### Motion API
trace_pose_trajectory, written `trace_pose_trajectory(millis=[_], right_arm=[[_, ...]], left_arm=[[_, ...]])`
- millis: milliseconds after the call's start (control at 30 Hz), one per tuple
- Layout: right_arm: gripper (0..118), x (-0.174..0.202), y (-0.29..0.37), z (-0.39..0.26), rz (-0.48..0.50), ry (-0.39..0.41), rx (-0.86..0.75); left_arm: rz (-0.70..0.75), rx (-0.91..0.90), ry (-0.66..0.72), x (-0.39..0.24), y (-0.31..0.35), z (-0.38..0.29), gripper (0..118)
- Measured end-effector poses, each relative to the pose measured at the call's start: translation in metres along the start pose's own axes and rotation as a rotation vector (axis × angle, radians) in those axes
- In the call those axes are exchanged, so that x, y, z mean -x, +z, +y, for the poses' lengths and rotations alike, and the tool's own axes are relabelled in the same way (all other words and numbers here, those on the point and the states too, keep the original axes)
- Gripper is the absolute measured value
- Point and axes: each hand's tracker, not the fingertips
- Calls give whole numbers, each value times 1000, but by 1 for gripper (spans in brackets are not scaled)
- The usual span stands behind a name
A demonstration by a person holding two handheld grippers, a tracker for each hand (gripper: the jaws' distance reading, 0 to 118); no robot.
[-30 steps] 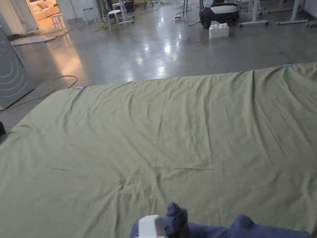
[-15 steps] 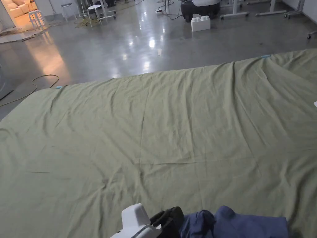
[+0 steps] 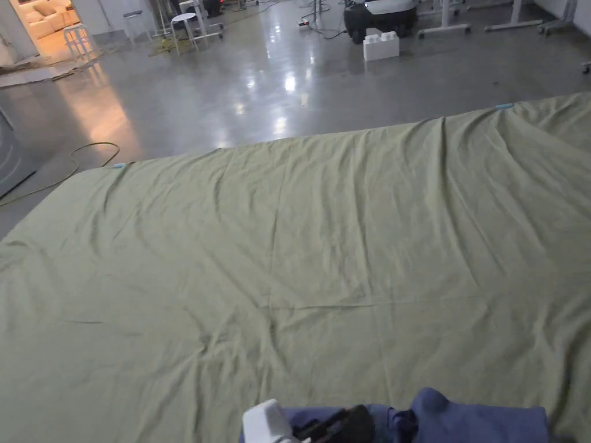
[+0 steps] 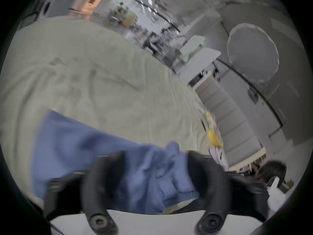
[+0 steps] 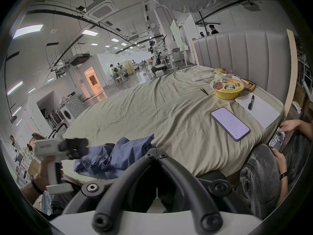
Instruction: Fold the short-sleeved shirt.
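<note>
The blue shirt [image 3: 462,418] lies crumpled at the near edge of the bed [image 3: 323,242], at 6 o'clock in the head view, on the green sheet. In the left gripper view the shirt [image 4: 94,154] spreads from 9 o'clock to the centre, and the left gripper [image 4: 155,167] has its jaws wide apart, released, with shirt cloth showing between them; the picture is blurred, so whether a jaw touches the cloth I cannot tell. In the right gripper view the left gripper [image 5: 76,148] is at 9 o'clock, at the left end of the shirt [image 5: 118,155]. The right gripper [image 5: 156,151] is clenched, its jaw tips meeting on nothing, just in front of the shirt. At 3 o'clock from it on the sheet lie a phone [image 5: 230,123], a notepad [image 5: 259,113] with a pen [image 5: 251,102], and a yellow bowl [image 5: 227,88].
</note>
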Motion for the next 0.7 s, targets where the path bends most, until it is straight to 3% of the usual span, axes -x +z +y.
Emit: trace_pose_trajectory(millis=[33, 67, 200, 333, 367, 433, 500, 567, 700], right_arm=[[0, 0, -1, 0, 3, -3, 0], [0, 0, -3, 1, 15, -11, 1], [0, 3, -7, 1, 34, -9, -3], [0, 6, -8, 1, 42, -10, 2], [0, 6, -8, 1, 43, -9, 3], [0, 8, -5, 1, 38, -2, 5], [0, 10, 0, 3, 35, 11, 5], [0, 10, 3, 3, 29, 19, 1], [0, 10, 4, 4, 13, 20, 8]], left_arm=[[15, -32, 29, 11, 15, 8, 98], [15, -67, 62, 28, 30, 16, 101], [115, -101, 296, 110, 55, 28, 100], [-37, -3, 547, 163, 28, 0, 72], [-51, 34, 566, 164, 18, -8, 60], [-127, -14, 571, 155, 6, -18, 13], [-75, -15, 639, 153, 0, -23, 13], [-139, -83, 646, 149, 9, -22, 12], [-64, -139, 532, 137, 44, 4, 12]])
